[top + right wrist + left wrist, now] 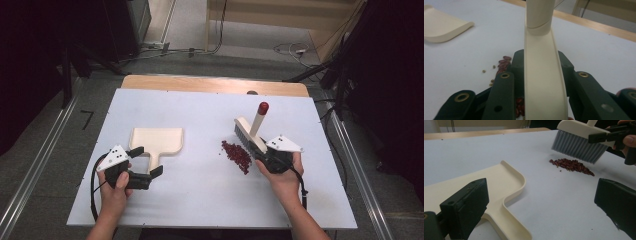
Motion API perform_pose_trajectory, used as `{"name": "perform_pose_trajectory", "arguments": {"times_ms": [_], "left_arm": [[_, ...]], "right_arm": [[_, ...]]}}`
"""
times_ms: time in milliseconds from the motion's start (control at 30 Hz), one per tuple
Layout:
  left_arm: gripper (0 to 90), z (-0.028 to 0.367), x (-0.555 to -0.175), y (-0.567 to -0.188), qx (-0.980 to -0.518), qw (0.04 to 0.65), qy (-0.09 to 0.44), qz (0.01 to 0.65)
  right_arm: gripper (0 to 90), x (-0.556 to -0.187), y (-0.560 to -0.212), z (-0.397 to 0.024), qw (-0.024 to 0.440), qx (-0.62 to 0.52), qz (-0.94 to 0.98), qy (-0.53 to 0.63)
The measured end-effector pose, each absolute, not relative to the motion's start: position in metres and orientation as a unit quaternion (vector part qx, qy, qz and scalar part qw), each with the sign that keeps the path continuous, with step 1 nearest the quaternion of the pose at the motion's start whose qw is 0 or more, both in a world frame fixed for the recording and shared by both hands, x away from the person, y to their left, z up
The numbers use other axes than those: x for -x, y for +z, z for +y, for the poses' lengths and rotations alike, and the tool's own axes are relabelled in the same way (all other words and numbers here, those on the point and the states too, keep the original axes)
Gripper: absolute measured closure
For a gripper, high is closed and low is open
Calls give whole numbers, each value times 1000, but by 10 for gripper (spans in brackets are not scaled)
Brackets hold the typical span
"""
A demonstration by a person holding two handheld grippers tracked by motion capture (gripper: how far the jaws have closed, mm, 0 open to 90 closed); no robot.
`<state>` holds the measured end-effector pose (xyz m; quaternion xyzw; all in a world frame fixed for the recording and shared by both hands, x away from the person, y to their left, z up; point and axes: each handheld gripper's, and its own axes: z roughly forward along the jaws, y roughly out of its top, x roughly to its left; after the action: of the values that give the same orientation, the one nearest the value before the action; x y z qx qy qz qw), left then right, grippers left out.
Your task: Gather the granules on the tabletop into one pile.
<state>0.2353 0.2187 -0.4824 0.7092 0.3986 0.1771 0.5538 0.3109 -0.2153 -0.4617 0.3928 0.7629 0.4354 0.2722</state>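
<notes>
Right gripper (263, 156) clamped on the cream head of the hand brush (250, 134), jaws pressed against both sides of it in the right gripper view. Brush tilted, grey bristles (578, 147) hanging just above and beside the far end of the pile of red beans (236, 154), red-capped handle (262, 107) pointing away toward the far edge of the white table (200, 200). Right hand (281, 176) wrapped round the gripper body, forearm entering from the near edge, right of the beans.

Left gripper (146, 176) spread wide, nothing pinched: one jaw over the handle of the cream dustpan (157, 141), the other over bare table on the bean side. Left hand (114, 192) low by the near edge, wrist level, jaws aimed across the table toward the beans.

Dustpan flat on the table, well left of the beans, handle toward the near edge, open lip toward the far edge. Broad bare strip of white table between dustpan and beans, nothing lying in it. A few loose crumbs beside the beans in the right gripper view. More bare room on the near side of the beans, up to the table's edge. Wooden border (215, 84) along the far edge beyond the beans; right edge close beside the right hand; metal rails (45, 150) on the floor past both sides.
</notes>
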Motion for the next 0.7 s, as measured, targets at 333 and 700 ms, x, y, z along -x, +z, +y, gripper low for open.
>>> {"name": "perform_pose_trajectory", "arguments": {"times_ms": [333, 700], "left_arm": [[0, 217, -235, -483, -710, 552, 179, 399], [0, 219, -234, -483, -709, 553, 181, 399]], "right_arm": [[656, -311, -475, -215, 278, -403, 771, 408], [656, -307, -467, -213, 272, -389, 770, 427]]}}
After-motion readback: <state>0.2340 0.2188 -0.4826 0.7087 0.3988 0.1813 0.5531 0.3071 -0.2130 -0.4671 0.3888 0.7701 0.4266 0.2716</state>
